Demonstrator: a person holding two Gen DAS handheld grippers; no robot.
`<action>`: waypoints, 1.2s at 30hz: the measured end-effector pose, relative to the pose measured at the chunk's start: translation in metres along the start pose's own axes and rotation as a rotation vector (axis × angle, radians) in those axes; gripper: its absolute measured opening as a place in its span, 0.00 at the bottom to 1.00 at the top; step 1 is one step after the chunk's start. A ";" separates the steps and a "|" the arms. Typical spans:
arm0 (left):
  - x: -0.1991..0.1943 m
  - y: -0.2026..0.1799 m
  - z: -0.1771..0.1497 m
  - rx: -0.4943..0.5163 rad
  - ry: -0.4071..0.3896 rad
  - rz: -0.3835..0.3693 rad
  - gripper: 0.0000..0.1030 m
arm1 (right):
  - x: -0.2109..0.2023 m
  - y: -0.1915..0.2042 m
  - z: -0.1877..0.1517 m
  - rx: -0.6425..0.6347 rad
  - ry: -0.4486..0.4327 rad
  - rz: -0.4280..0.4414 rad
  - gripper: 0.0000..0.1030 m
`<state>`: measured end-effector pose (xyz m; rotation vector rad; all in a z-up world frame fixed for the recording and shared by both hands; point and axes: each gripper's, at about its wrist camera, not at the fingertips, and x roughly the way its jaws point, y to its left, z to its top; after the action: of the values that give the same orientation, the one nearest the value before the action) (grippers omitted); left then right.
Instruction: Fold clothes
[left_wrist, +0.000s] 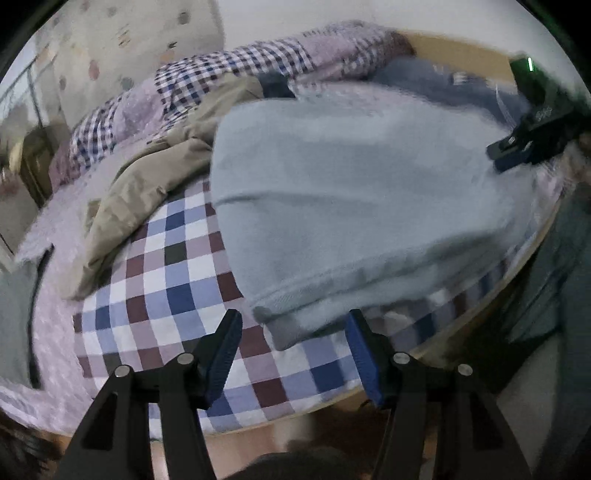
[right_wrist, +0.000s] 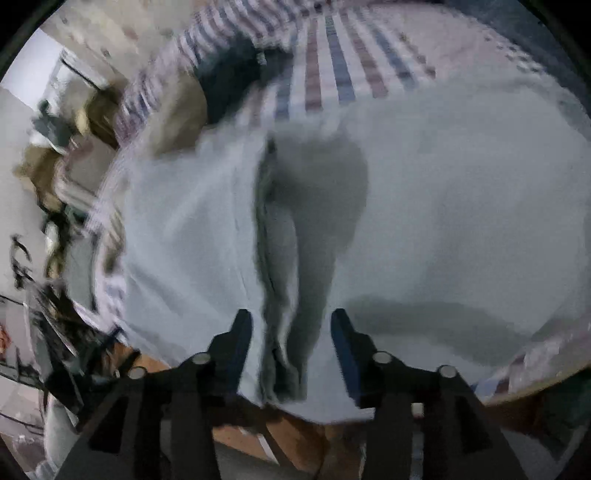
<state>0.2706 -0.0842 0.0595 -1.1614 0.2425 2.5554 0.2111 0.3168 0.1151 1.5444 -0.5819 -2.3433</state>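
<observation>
Black fingers with blue pads frame the bottom of each wrist view. Both grippers stand open and empty: the left gripper (left_wrist: 293, 325) hovers just off the near corner of the pale blue garment (left_wrist: 351, 192), and the right gripper (right_wrist: 291, 325) straddles a raised fold of that garment (right_wrist: 443, 206) without pinching it.

The left view shows the checked bedsheet (left_wrist: 177, 295) under the garment, spread over the bed, which the right view shows only as blurred stripes (right_wrist: 332, 55) at the top. The garment lies flat across the sheet near the wooden bed edge (left_wrist: 480, 314). Only the left view shows the tan cloth (left_wrist: 147, 184) bunched to the garment's left, and the right gripper (left_wrist: 517, 155) resting at the garment's far right side. The right view alone shows the dark crease down the garment's middle.
</observation>
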 end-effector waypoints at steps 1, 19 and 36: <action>-0.006 0.007 0.002 -0.042 -0.018 -0.029 0.65 | -0.007 -0.004 0.004 0.012 -0.022 0.011 0.50; 0.049 0.083 0.004 -0.547 0.047 -0.252 0.66 | 0.086 -0.025 0.083 0.091 0.068 0.130 0.57; 0.063 0.066 0.007 -0.482 0.083 -0.193 0.65 | 0.063 0.125 0.009 -0.709 0.148 0.403 0.33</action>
<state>0.2033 -0.1300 0.0184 -1.3745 -0.4718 2.4622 0.1787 0.1806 0.1267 1.1212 0.0009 -1.8158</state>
